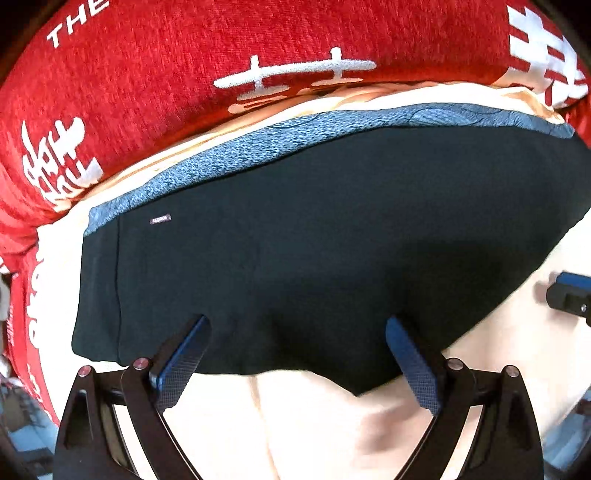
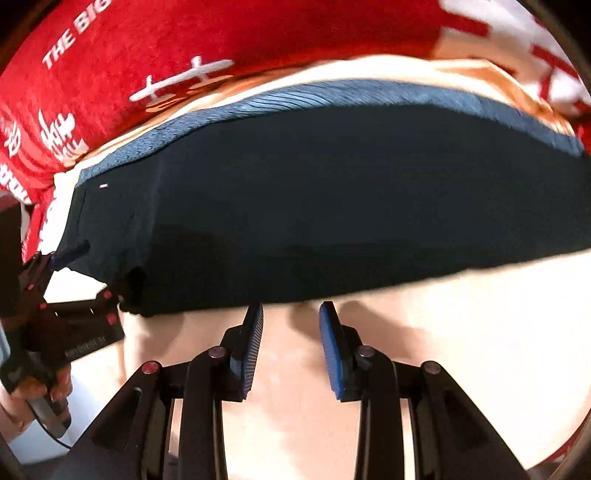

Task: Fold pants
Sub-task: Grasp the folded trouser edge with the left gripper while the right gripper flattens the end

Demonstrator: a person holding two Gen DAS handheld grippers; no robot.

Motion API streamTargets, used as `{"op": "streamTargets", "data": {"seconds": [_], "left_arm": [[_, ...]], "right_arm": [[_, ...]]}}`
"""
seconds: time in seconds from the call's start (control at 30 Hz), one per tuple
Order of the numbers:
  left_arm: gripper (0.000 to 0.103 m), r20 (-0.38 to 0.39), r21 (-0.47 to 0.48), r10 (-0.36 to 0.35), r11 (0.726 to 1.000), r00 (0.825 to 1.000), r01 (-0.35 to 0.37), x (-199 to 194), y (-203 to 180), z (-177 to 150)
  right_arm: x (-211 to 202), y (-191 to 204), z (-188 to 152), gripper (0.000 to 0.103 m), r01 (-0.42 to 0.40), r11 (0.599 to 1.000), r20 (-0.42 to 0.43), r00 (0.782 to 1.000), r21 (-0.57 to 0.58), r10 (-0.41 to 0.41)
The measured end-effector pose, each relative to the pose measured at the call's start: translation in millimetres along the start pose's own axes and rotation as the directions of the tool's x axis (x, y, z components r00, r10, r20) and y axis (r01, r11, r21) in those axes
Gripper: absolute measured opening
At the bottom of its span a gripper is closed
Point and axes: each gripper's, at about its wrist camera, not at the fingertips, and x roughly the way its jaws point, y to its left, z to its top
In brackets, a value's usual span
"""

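left wrist: steeply down, close | right wrist: likewise (both share pants (image 1: 295,240))

Red blanket (image 2: 258,33): white "THE BIG", Chinese characters.

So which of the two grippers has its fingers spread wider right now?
The left gripper: its fingers sit far apart over the dark pants. The right gripper shows only a narrow gap.

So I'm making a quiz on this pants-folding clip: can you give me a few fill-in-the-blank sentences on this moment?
1. The pants are mostly ____ in colour.
2. Their waistband is a lighter ____.
3. The cloth behind the pants is ____ with white lettering.
4. The left gripper has its jaws ____, nothing pinched between them.

Missing words: black; blue; red; open
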Motion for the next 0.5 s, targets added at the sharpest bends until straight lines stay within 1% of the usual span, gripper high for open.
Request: {"op": "streamTargets", "data": {"seconds": [0.07,0.13,0.23,0.3,0.37,0.43,0.5], "left_arm": [[0.097,-0.005,0.002,-0.006,1.000,1.000,0.006,-6.1,-5.4,4.2],[0.097,-0.004,0.012,-0.016,1.000,1.000,0.016,-13.6,-17.2,10.4],[0.097,0.003,0.027,-0.038,0.999,0.999,0.038,-23.0,-36.2,16.7],[0.097,0.012,0.051,-0.050,0.997,0.999,0.049,-29.2,-56.0,21.8],[0.097,0.016,0.072,-0.059,0.996,0.998,0.058,-30.8,-75.6,29.4],[0.097,0.022,0.084,-0.071,0.994,0.997,0.069,-32.3,-98.9,38.0],[0.097,0.026,0.090,-0.084,0.993,0.996,0.082,-31.4,-120.3,48.7]], "right_arm": [[-1.9,-8.7,-8.1,0.036,-0.034,0.998,0.004,0.999,0.060,0.033],[-11.2,-23.2,-13.5,0.042,-0.058,0.992,0.018,0.998,0.116,0.057],[-23.1,-42.8,-19.2,0.043,-0.077,0.982,0.037,0.997,0.172,0.071],[-30.8,-58.4,-23.9,0.043,-0.086,0.975,0.050,0.996,0.205,0.077],[-38.1,-75.9,-24.7,0.043,-0.079,0.969,0.068,0.996,0.235,0.064],[-48.5,-100.6,-23.1,0.043,-0.055,0.961,0.101,0.994,0.273,0.028],[-57.8,-127.5,-19.3,0.043,-0.026,0.943,0.141,0.990,0.333,-0.022]]}}
